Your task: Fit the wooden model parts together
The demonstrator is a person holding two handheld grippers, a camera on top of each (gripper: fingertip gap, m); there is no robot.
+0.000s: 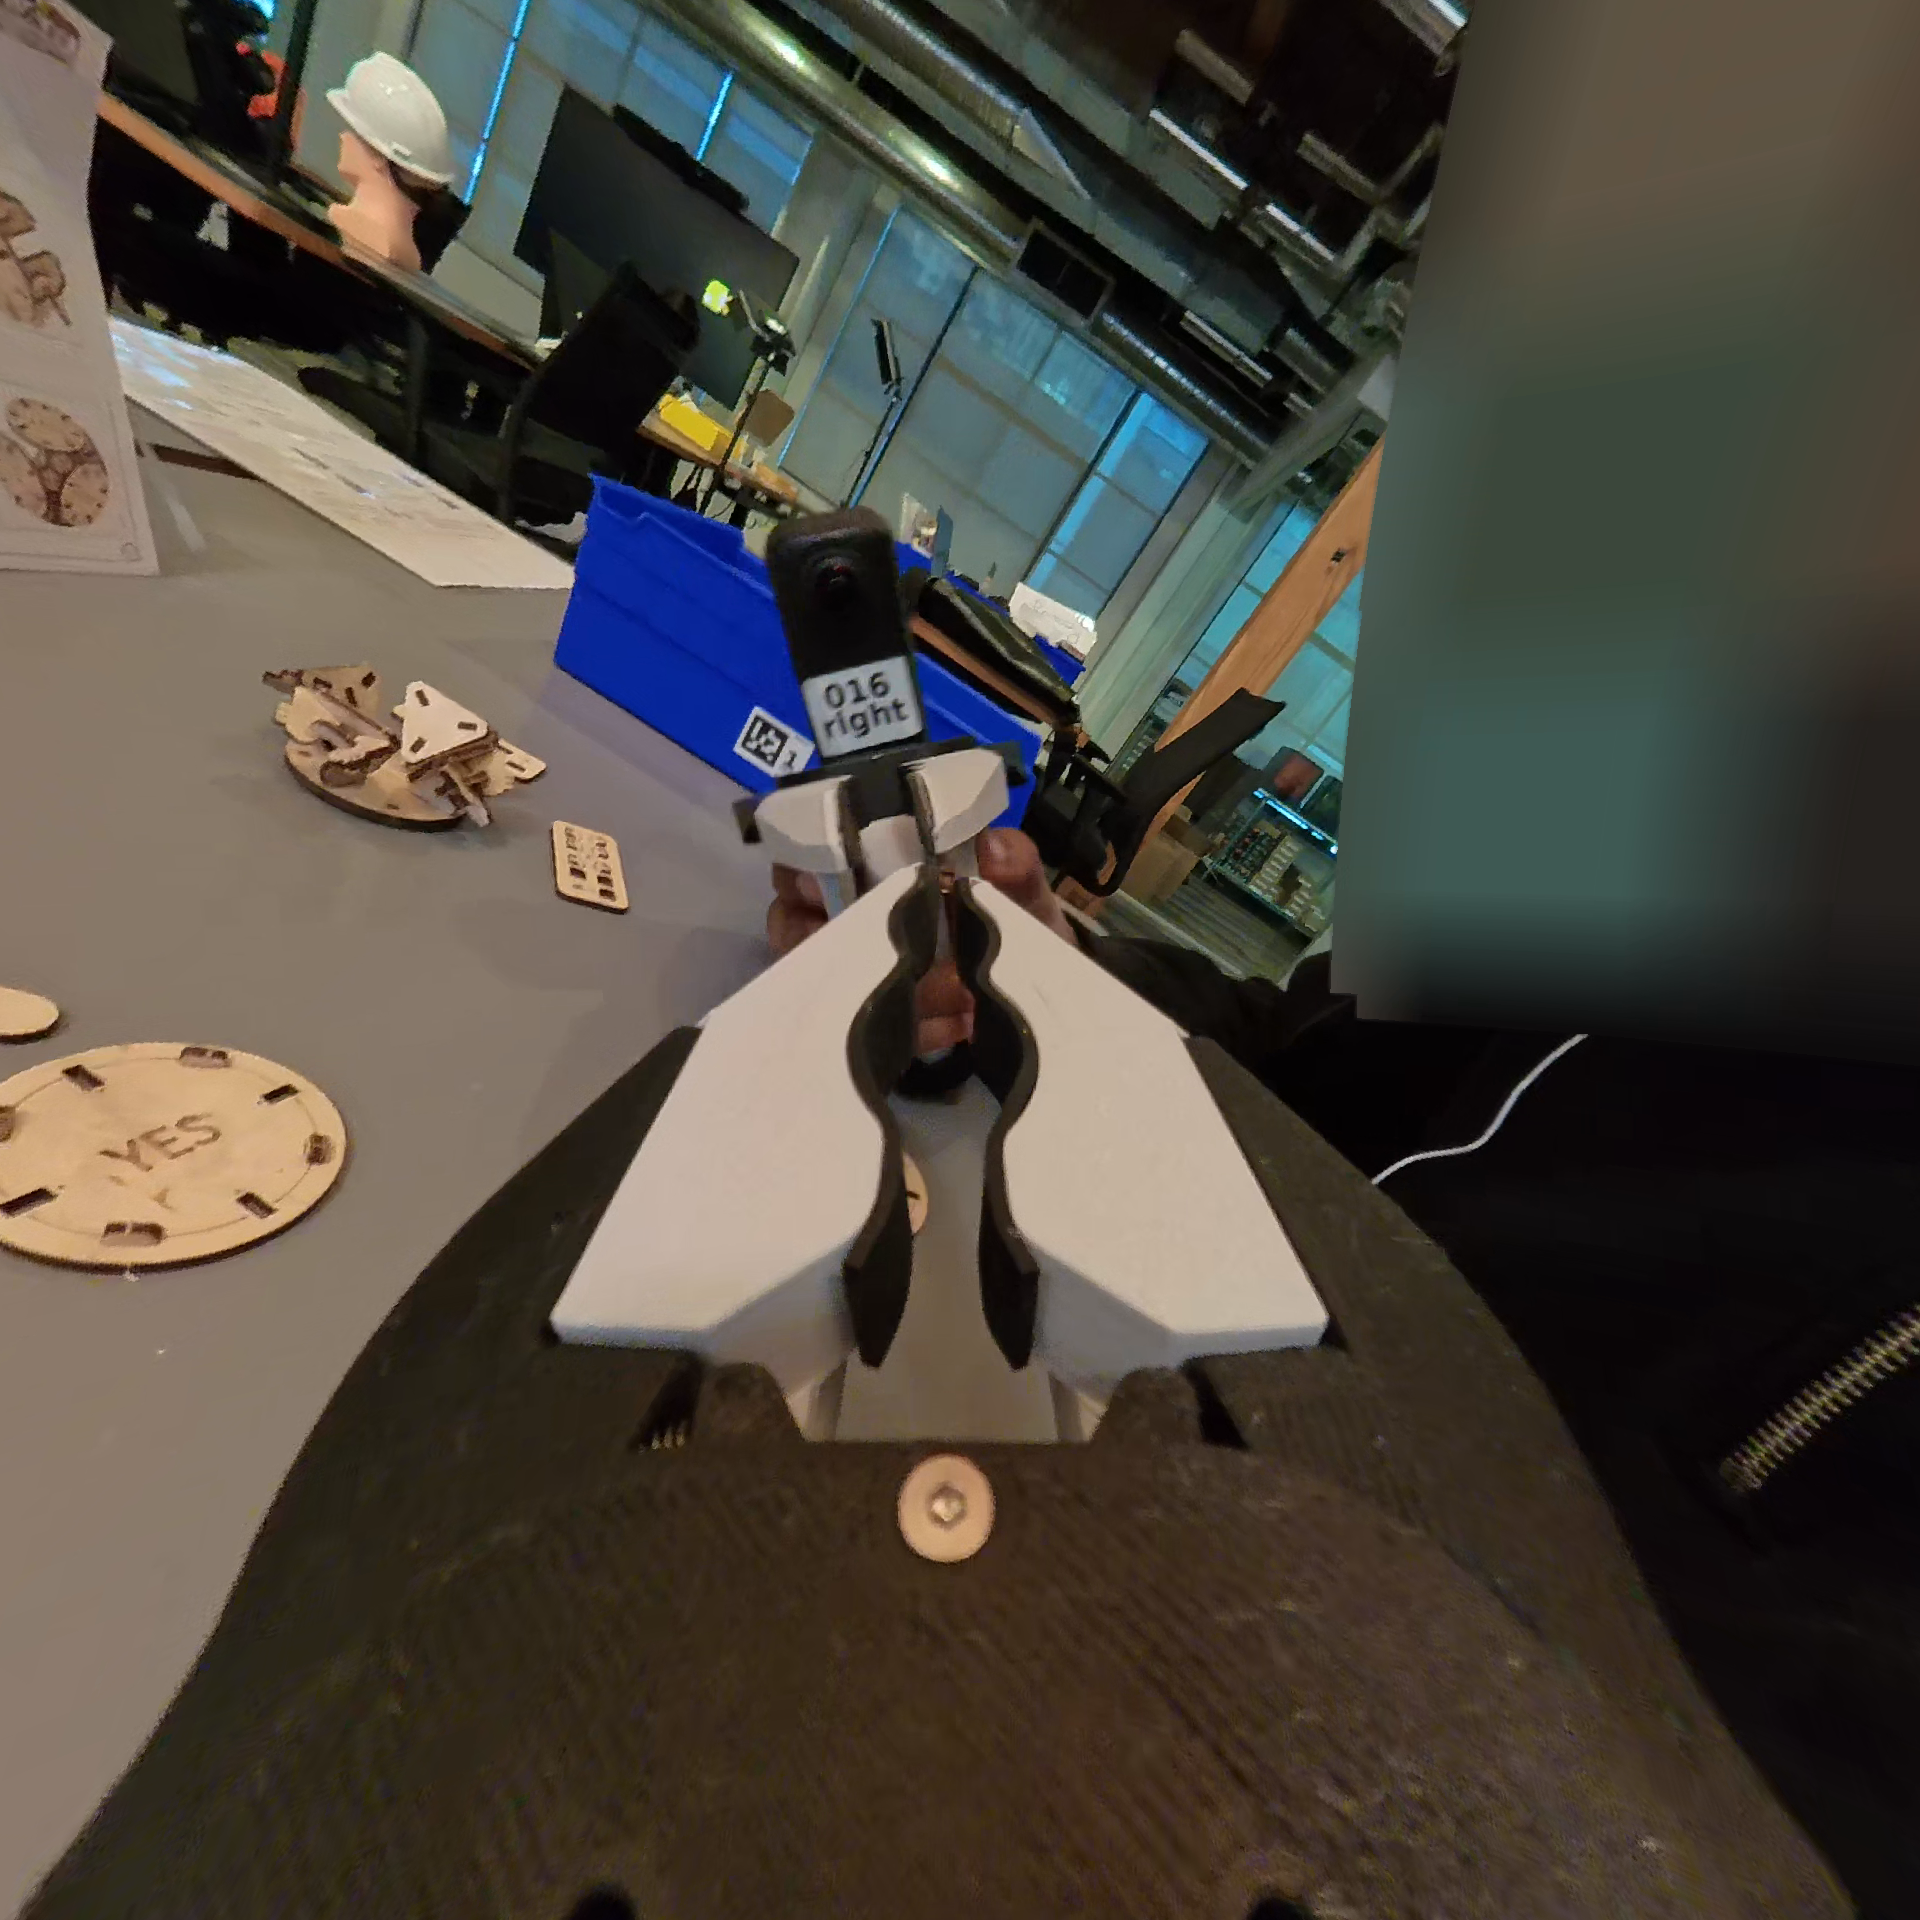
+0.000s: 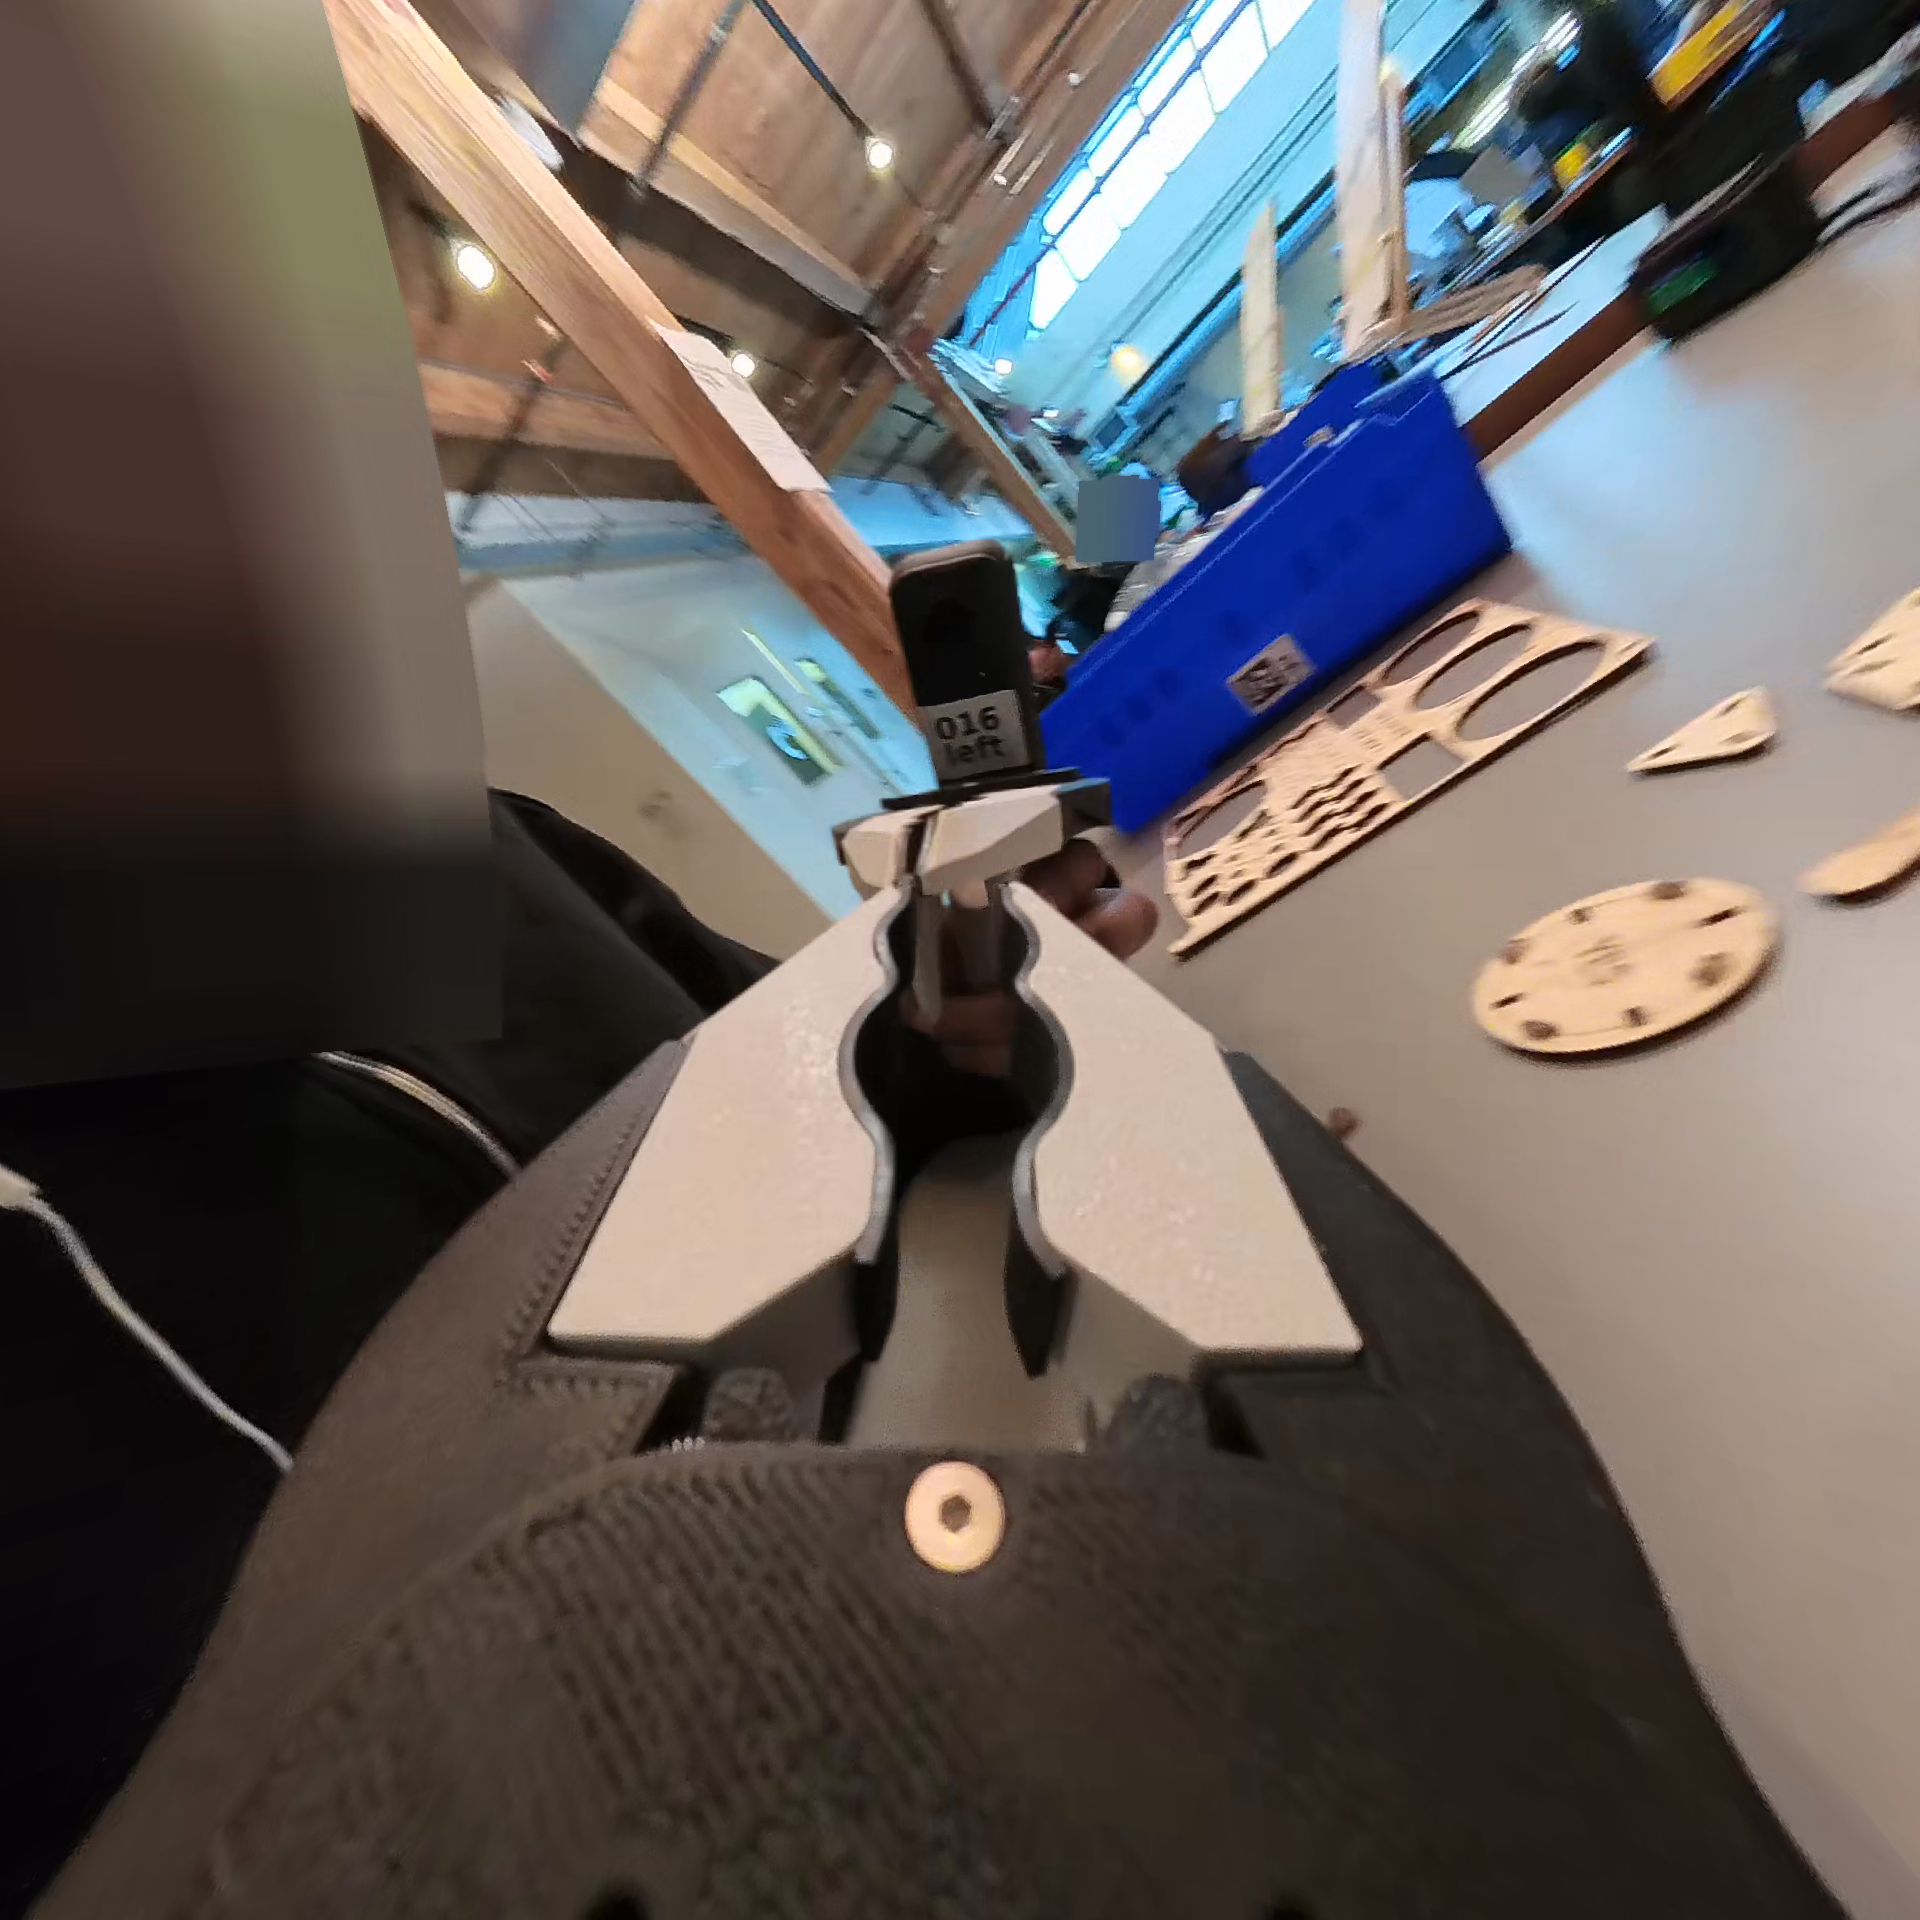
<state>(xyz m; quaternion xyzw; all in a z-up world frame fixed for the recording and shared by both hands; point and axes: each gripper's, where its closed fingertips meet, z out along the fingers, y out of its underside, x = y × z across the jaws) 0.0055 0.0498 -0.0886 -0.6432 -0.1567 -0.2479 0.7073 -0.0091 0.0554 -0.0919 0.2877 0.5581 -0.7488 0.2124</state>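
Note:
Both grippers are held up in the air above the grey table (image 1: 343, 966), tip to tip and facing each other. My left gripper (image 1: 943, 883) is shut; its white fingers meet at the tips, and it also shows from the front in the right wrist view (image 2: 920, 847) with its fingers together. My right gripper (image 2: 961, 909) is open, with a clear gap between its fingertips. It shows in the left wrist view (image 1: 883, 821) with its white fingers apart, one black pad reaching to the left gripper's tips. A hand (image 1: 1013, 862) holds it.
On the table lie a round slotted wooden disc (image 1: 156, 1153) (image 2: 1626, 982), a half-built wooden assembly (image 1: 395, 748), a small slotted wooden strip (image 1: 589, 865), a cut-out wooden sheet (image 2: 1382, 769) and a triangular piece (image 2: 1709, 732). A blue bin (image 1: 665, 634) (image 2: 1299, 613) stands behind. Printed sheets (image 1: 62, 364) stand at left. Left and right tips are no more than a few centimetres apart. The round slotted wooden disc (image 1: 156, 1153) is about equally far from each gripper, around 15 centimeters. My right wrist view (image 2: 1599, 961) looks at it from another angle.

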